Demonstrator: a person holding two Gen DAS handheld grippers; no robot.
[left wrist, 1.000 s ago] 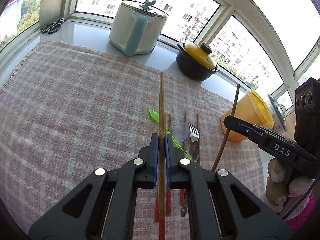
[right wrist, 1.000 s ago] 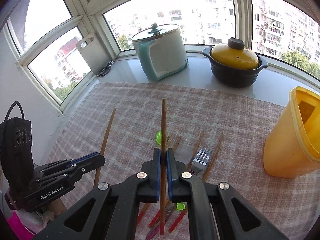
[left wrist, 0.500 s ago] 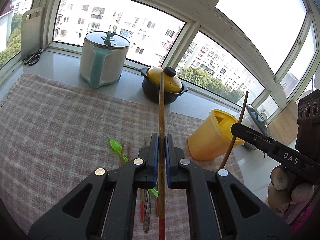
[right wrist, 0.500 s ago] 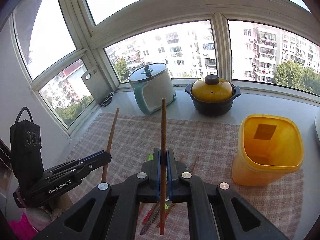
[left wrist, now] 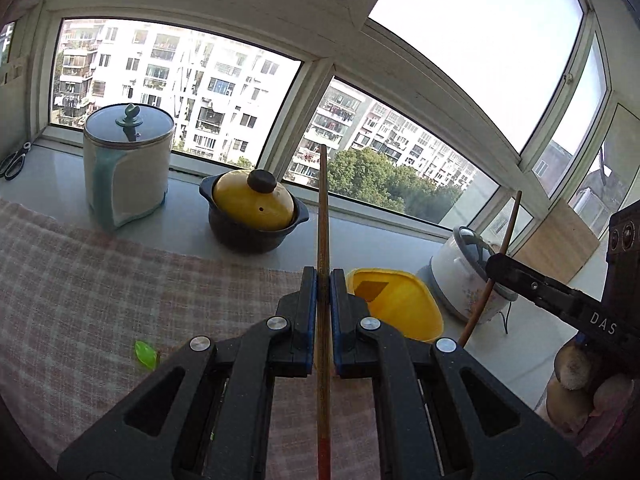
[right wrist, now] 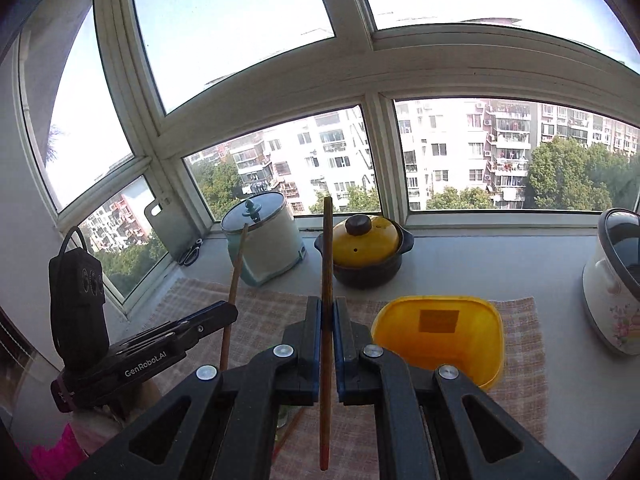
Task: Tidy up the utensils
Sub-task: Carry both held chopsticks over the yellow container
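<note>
Both grippers, left (left wrist: 323,312) and right (right wrist: 327,340), each clamp one wooden chopstick (left wrist: 322,216) aloft near the empty yellow container (right wrist: 436,336); no utensil is stowed yet.

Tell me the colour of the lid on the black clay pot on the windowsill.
Yellow, with a dark brown knob; the clay pot's lid shows best in the left wrist view.

Black plastic left tool (left wrist: 323,292) and right tool (right wrist: 328,320): blue pads, silver screws, white "GenRobot.AI" and "DAS" lettering.
</note>
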